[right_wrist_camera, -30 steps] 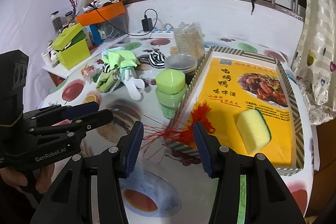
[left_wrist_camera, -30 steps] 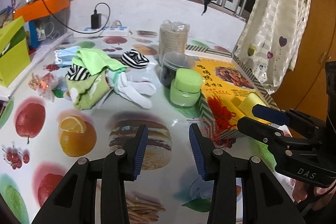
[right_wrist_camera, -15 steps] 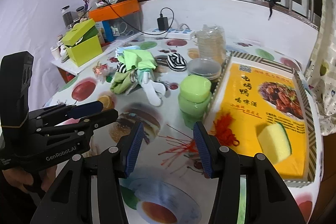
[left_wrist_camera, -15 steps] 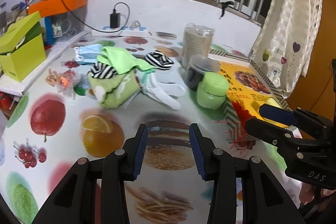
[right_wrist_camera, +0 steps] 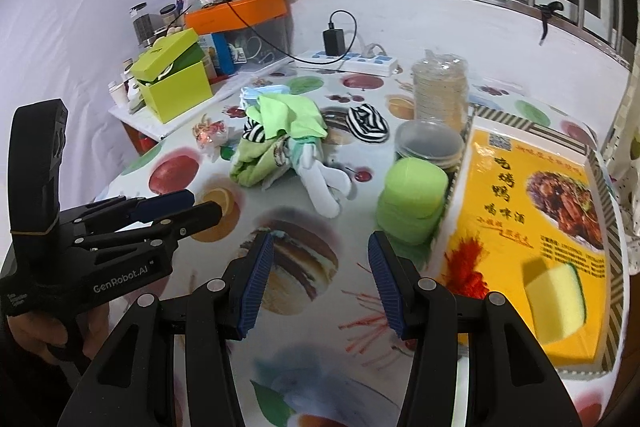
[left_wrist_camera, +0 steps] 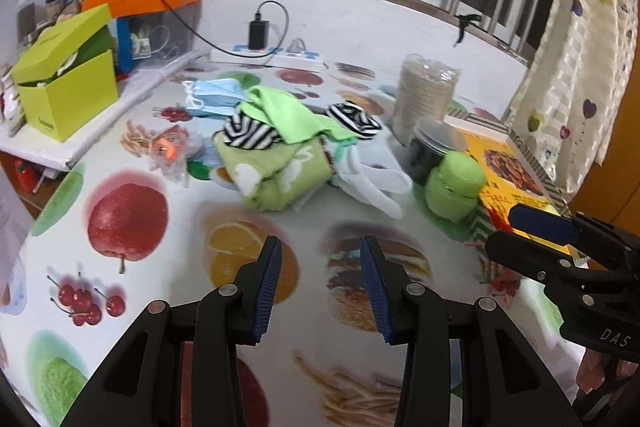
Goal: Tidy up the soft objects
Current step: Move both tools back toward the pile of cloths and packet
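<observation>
A heap of soft things lies mid-table: a folded green towel, a light green cloth, striped socks, white socks and a blue face mask. The same heap shows in the right wrist view, with the green towel and white socks. My left gripper hovers open over the tablecloth, short of the heap, nothing between its fingers. My right gripper is open too, with nothing in it, near the green jar. A yellow sponge lies on the yellow box.
A yellow printed box fills the right side, with red tassel threads at its near corner. A dark lidded tub, a wrapped stack of cups, a power strip and a lime green box stand around the heap.
Both grippers have slid left across the table, so the heap now sits nearer the centre of each view. Neither pair of jaws has changed its width.
</observation>
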A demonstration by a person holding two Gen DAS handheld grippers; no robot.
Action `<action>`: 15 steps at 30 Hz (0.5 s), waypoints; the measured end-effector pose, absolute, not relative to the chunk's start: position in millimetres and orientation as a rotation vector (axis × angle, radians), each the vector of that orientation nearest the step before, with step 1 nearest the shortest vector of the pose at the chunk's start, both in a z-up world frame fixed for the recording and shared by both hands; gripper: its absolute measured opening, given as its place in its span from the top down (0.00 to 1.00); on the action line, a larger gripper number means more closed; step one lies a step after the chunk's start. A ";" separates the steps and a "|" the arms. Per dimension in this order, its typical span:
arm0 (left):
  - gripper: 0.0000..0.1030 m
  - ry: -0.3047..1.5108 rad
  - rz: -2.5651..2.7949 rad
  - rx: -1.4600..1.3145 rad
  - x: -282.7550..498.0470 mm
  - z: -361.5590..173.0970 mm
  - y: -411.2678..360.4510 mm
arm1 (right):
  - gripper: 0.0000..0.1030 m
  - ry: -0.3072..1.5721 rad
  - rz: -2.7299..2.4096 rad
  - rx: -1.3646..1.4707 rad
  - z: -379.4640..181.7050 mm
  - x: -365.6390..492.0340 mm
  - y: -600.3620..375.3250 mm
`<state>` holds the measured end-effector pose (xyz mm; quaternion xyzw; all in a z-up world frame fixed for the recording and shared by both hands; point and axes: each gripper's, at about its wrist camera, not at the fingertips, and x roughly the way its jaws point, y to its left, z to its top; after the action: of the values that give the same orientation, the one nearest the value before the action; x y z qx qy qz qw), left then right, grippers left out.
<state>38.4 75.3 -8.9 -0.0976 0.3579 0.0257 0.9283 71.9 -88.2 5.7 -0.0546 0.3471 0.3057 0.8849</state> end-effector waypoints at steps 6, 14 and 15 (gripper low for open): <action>0.61 0.724 0.104 -0.222 40.4 -7.7 99.1 | 0.51 0.725 0.671 -0.110 9.4 84.3 -71.9; 0.61 0.708 0.168 -0.247 45.7 -5.2 134.6 | 0.51 0.734 0.712 -0.104 11.8 105.0 -45.7; 0.61 0.708 0.174 -0.249 47.3 -5.3 138.5 | 0.51 0.738 0.715 -0.104 11.8 108.5 -42.0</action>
<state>47.3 138.6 -5.3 -0.1216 0.3455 0.0848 0.9266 108.5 -42.0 11.8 -0.0498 0.3527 0.3419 0.8696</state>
